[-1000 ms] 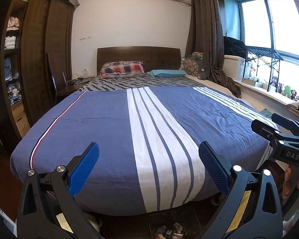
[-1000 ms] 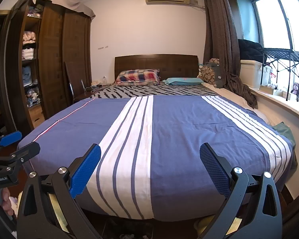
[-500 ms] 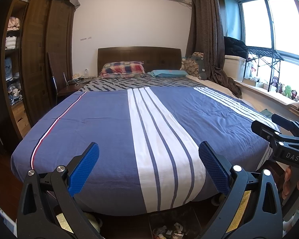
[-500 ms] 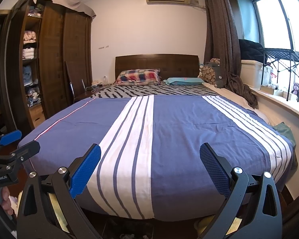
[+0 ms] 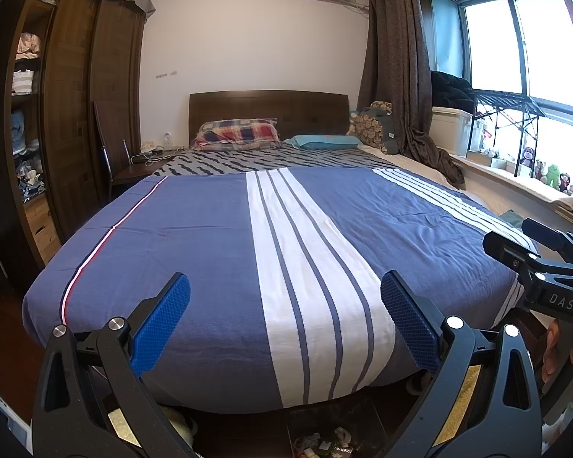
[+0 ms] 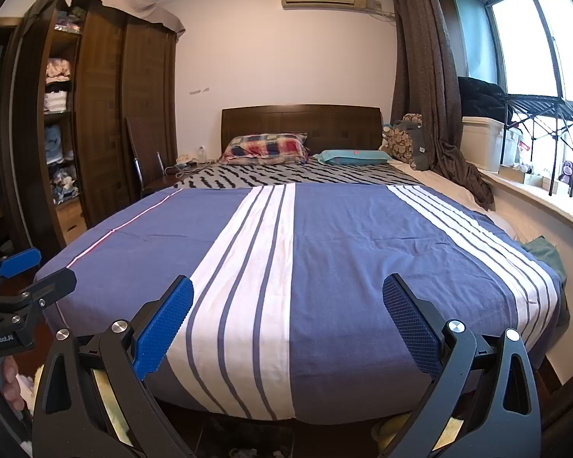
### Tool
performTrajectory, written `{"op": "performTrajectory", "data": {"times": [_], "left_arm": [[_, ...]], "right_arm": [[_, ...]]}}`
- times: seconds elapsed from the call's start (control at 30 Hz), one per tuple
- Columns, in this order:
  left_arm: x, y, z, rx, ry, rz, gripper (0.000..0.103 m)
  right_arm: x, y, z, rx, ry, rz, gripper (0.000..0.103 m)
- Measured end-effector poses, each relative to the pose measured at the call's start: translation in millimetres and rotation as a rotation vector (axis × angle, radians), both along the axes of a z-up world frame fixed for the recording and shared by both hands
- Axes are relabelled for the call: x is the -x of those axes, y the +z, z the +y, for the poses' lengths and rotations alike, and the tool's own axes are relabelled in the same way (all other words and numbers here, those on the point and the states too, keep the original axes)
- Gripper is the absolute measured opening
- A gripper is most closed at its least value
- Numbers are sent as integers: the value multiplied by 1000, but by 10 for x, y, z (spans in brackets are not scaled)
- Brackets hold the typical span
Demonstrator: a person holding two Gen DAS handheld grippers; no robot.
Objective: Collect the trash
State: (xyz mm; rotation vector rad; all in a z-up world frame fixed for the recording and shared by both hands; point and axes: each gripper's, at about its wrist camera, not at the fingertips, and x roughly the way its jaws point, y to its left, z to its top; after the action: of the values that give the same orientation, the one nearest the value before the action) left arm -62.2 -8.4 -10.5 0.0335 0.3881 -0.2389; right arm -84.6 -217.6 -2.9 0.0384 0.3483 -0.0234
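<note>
both grippers idle at the foot of the bed

left gripper point(image 5: 284, 316) and right gripper point(image 6: 286, 318) hang with jaws spread wide, gripping nothing, over the blue striped bedspread point(image 5: 210, 236). small trash scraps point(image 5: 324, 444) lie on the floor below the bed's foot edge.

The left gripper point(image 5: 285, 320) is held level with its blue-padded jaws spread wide and nothing between them. The right gripper point(image 6: 287, 322) is held alongside it, equally wide and bare. A hand point(image 5: 563, 357) grips the right gripper's handle; another hand point(image 6: 2, 383) grips the left's.
</note>
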Motion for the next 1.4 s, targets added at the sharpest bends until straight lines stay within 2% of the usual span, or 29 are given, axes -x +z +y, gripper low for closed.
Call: {"op": "performTrajectory", "data": {"times": [0.47,0.87,1.07,1.23,1.4], "left_arm": [[-3,10,14,0,7,0,95],[64,62,8,-4,44,-34,95],[19,53,36,2,62,-7,95],[34,63,57,8,64,-27,95],[3,57,55,-1,78,-7,95]], "right_arm": [[-8,4,-6,1,-2,3,99],[-13,0,-3,2,-3,6,99],[-41,-26,13,5,-4,16,99],[-53,-40,4,5,-6,22,99],[-66,-43,3,4,-9,22,99]]}}
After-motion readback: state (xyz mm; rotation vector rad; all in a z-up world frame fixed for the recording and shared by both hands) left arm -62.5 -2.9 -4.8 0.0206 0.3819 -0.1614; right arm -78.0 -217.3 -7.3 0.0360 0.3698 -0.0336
